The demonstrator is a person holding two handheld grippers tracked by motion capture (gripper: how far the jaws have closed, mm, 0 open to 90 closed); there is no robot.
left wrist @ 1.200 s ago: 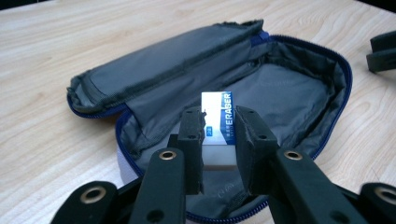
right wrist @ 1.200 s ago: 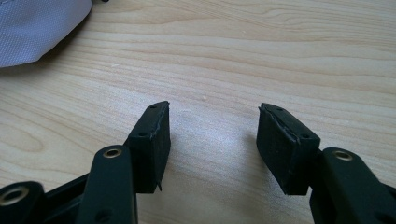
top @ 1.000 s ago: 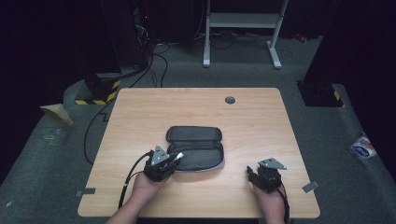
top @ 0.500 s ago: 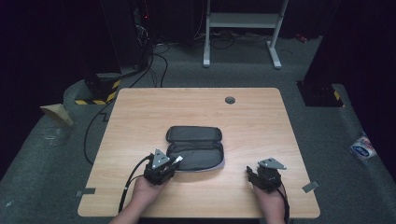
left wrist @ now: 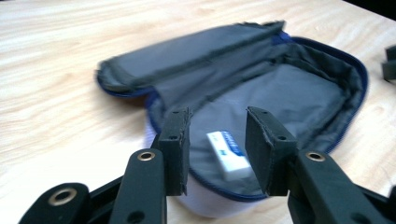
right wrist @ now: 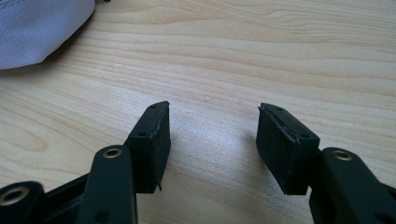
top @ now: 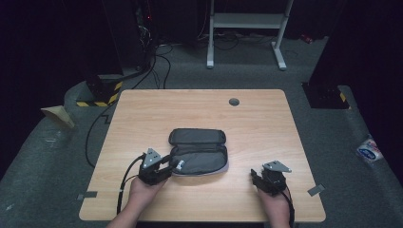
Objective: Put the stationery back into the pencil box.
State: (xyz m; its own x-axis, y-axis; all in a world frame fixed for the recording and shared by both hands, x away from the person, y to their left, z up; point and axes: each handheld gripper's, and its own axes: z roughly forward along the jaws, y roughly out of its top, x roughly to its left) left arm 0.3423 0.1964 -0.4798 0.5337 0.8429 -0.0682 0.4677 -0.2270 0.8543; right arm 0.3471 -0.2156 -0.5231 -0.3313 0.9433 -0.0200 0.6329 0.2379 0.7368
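Note:
A dark grey zip case lies open in the middle of the wooden table, with its lid folded back. A white eraser with a blue label lies loose on the case's lining. My left gripper is at the case's near left edge. Its jaws have just been opening, and my left gripper now stands open just above the eraser, with the pads clear of it. My right gripper rests open on bare wood to the right of the case. Nothing is between the jaws of my right gripper.
A corner of the case's pale outside lies up and to the left of my right gripper. A round grommet sits near the table's far edge. Cables, a white stand and a packet are on the floor.
The left gripper's jaws have parted. The white eraser seen at their tips earlier now lies free in the case. The right gripper has not moved.

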